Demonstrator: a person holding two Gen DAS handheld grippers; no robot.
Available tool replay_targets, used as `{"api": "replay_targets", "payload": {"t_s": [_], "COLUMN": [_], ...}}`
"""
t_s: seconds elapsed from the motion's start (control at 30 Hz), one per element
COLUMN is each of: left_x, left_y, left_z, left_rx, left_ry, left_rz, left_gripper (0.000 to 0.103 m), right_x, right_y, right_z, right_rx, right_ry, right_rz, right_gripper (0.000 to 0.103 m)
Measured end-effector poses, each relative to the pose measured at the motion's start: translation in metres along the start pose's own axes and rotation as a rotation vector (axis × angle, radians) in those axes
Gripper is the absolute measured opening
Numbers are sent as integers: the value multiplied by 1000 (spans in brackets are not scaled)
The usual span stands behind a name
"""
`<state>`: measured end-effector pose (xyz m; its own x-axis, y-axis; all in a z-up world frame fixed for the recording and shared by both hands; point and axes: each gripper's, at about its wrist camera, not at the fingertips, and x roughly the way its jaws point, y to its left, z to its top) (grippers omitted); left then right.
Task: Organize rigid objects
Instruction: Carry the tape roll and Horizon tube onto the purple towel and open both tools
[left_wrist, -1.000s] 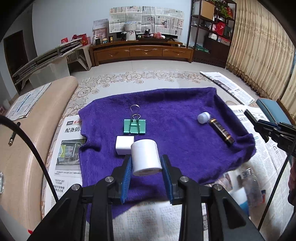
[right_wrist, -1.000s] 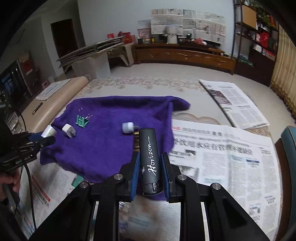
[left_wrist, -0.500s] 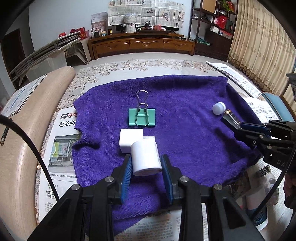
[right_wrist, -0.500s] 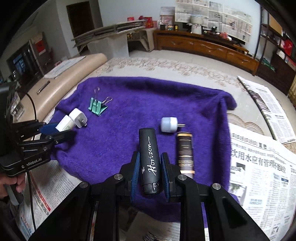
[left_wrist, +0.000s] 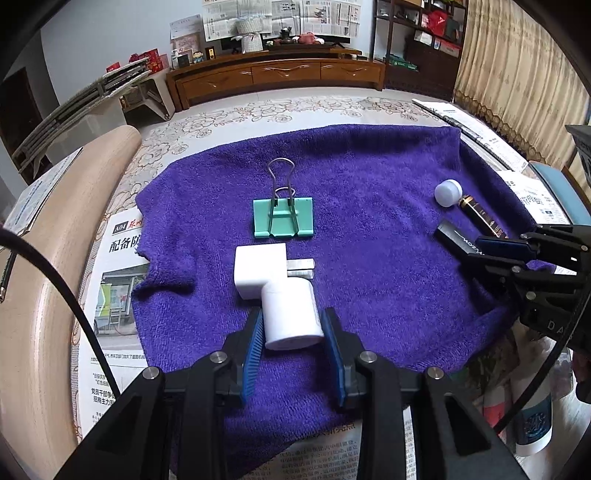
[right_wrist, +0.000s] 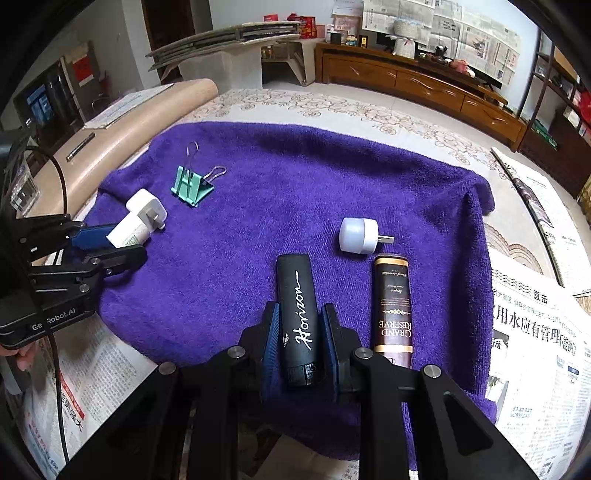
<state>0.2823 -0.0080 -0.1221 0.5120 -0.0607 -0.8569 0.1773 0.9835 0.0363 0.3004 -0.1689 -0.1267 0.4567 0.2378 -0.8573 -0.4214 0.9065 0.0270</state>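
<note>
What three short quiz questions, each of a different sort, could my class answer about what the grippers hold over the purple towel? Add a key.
1. True or false: the right gripper is shut on the black Horizon tube.
2. Which lies right beside that tube on the towel? A. green clip B. brown tube C. white bulb
3. Fill in: the left gripper holds a white ____.

Key:
1. True.
2. B, the brown tube; the bulb lies just beyond it, and the clip lies far over by the charger.
3. Cylinder.
</note>
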Motion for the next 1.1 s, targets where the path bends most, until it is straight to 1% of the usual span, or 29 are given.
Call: {"api": "replay_targets", "payload": {"t_s": [0.23,0.43,0.47,0.5,0.57,0.6,0.73,0.77,0.8,0.87,0.93,0.97,1.0,1.03,1.07,1.1], "left_x": [1,1,2,2,2,2,0,-1,-5,-16,-30,-35,-41,-48,-52,-58], "left_y": [-3,-7,-7,-6,-3,1,10,12,13,14,13,11,9,5,2,-2], "left_z": [1,4,5,6,7,8,6,5,4,2,-3,-5,-7,-11,-12,-16], "left_rx": [30,60,64,67,62,49,-8,-17,-28,-49,-55,-54,-49,-43,-39,-37], "left_ry": [19,38,43,49,60,69,80,74,64,34,1,-7,-18,-30,-35,-40], "left_rz": [15,35,43,65,77,62,1,-4,-10,-22,-23,-18,-15,-13,-11,-11], "left_gripper": [31,33,38,46,55,57,58,60,66,74,82,86,88,90,94,97], "right_x": [0,1,2,2,2,2,0,-3,-6,-15,-29,-40,-47,-56,-63,-70], "right_y": [1,1,1,1,0,0,-3,-4,-4,-5,-4,-3,-2,-2,-2,-3], "right_z": [-1,1,1,2,3,3,3,4,4,4,3,2,1,-1,-4,-7], "right_rx": [-46,-87,-93,-96,-101,-100,-75,-62,-48,-29,-17,-11,-5,6,19,31], "right_ry": [5,17,21,23,30,33,31,25,15,-4,-46,-75,-91,-106,-111,-112], "right_rz": [-6,8,10,11,19,22,47,51,59,69,70,68,64,52,40,31], "right_gripper": [22,23,23,23,23,23,27,27,28,34,58,62,69,78,83,95]}}
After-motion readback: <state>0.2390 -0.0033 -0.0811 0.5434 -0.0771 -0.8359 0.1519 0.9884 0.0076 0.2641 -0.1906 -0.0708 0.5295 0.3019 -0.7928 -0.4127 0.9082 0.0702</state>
